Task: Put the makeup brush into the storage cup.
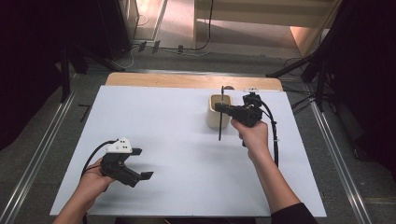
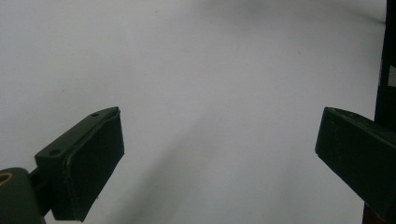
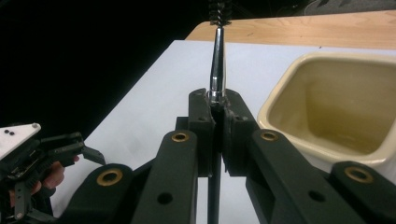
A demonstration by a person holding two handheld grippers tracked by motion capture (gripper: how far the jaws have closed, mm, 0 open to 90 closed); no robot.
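Both claws are matte black, angular builds — the left claw (image 1: 142, 163) wears a white three-cornered plate with dark dots on top, and a black cable loops from its rear. The right claw (image 3: 217, 109) shows brass-ringed pivots and small screw holes along its linkage arms — a thick black cable trails alongside the forearm, and a dark sleeve (image 1: 293, 213) cuffs that arm.

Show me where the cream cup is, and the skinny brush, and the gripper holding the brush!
cream cup (image 3: 285, 100): right gripper view, on its rim.
skinny brush (image 3: 217, 60): right gripper view, on its shiny metal stem.
right gripper (image 1: 219, 108): high view, at its jaw tips.
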